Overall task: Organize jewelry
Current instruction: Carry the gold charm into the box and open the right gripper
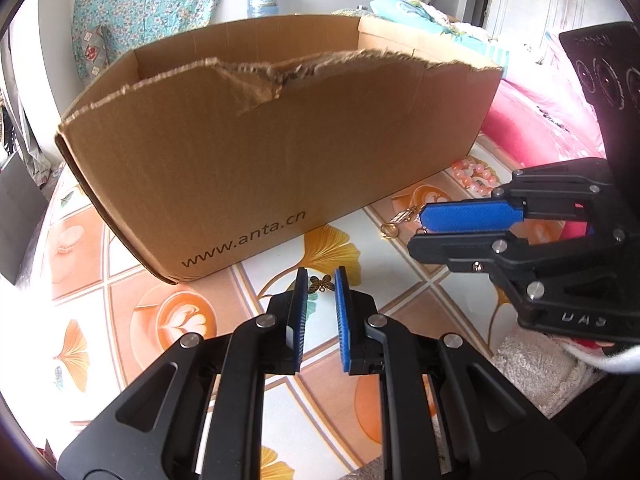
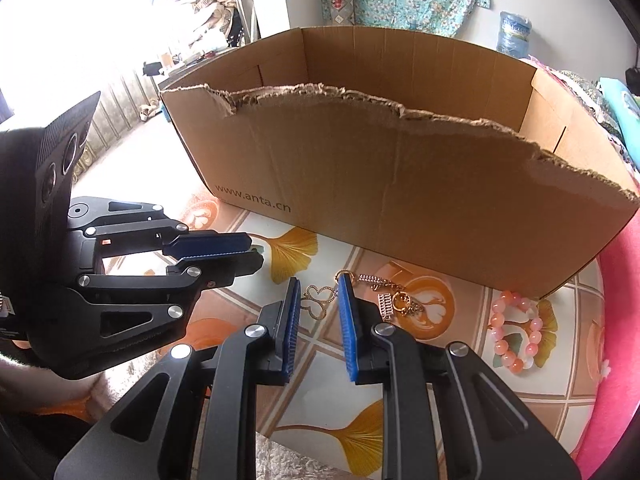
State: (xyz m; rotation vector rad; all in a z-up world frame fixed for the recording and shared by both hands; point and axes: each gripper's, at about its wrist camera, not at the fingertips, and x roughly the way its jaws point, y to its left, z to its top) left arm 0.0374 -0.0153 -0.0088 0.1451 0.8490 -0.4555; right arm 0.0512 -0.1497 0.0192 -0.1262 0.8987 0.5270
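Both claws sit parted with nothing between the pads: left gripper (image 1: 321,276) has a small bronze butterfly charm (image 1: 322,283) showing in its gap, though whether the tips touch it or hang above it I can't tell, and the right gripper (image 2: 319,284) frames a gold butterfly-outline pendant (image 2: 319,299) the same way. Everything lies in front of the torn cardboard box (image 2: 400,184), the one printed www.anta.cn, on the patterned tablecloth (image 2: 320,376). Just right of the pendant, still in front of the box, there's a tangle of gold chain bits and a ring (image 2: 394,294), too small and jumbled to sort out piece by piece. Near the box's right front corner is a pink bead bracelet (image 2: 516,334), partly cut off by the right gripper in the left wrist view. The box's jagged front wall hides its floor, so no idea what's in there.
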